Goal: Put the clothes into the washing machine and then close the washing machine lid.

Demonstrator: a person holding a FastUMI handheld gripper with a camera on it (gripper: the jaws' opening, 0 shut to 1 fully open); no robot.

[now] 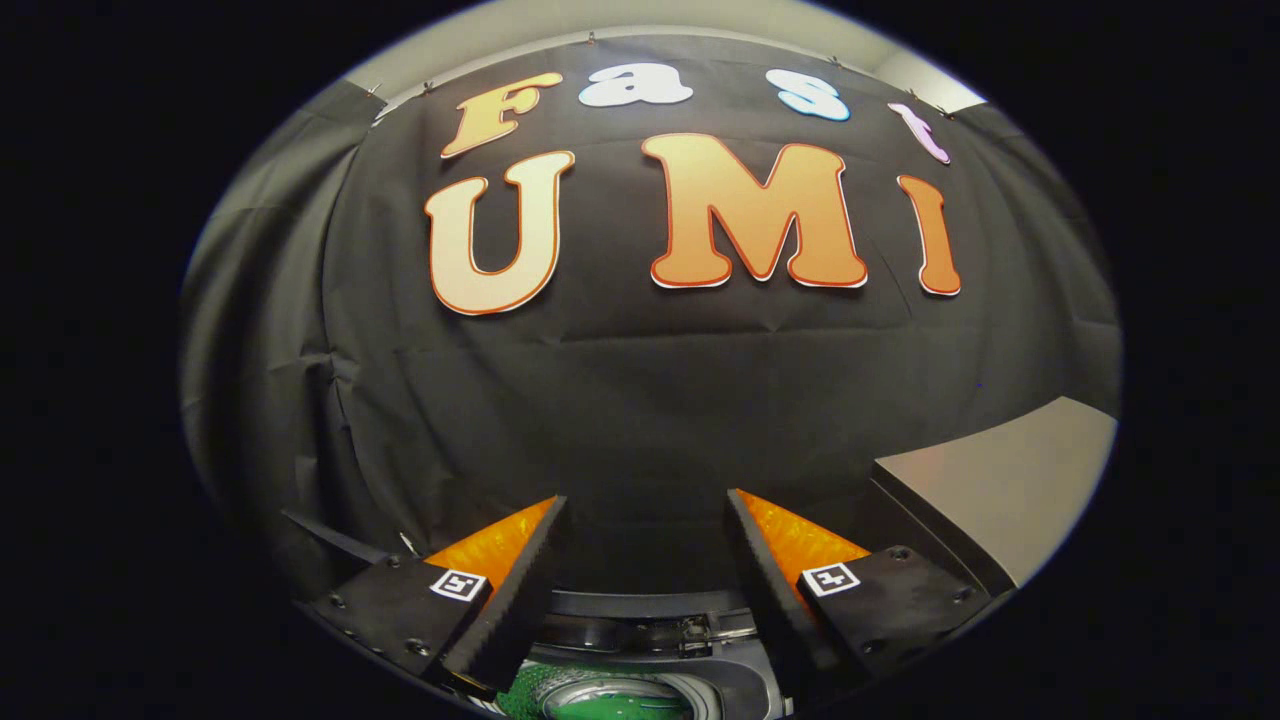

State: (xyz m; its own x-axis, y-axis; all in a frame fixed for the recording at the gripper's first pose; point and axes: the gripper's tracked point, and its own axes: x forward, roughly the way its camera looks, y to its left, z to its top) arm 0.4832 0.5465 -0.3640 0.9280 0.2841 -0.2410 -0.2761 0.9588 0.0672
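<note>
The hand-held gripper (pixel 645 560) is held spread wide, nothing between its fingers. Just below them, the dark round-mouthed washing machine (pixel 650 625) is glimpsed, something green (pixel 590 695) seen in its opening, perhaps the clothes. A grey flat panel (pixel 1000 480), probably the raised lid, is seen alongside; it should be pressed down squarely.

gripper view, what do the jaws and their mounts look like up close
The gripper has two wedge-shaped jaws with ribbed, toothed inner faces, standing apart with nothing between them. Each sits on a dark flat mount held by screws, and each mount carries a small square black-and-white marker.
</note>
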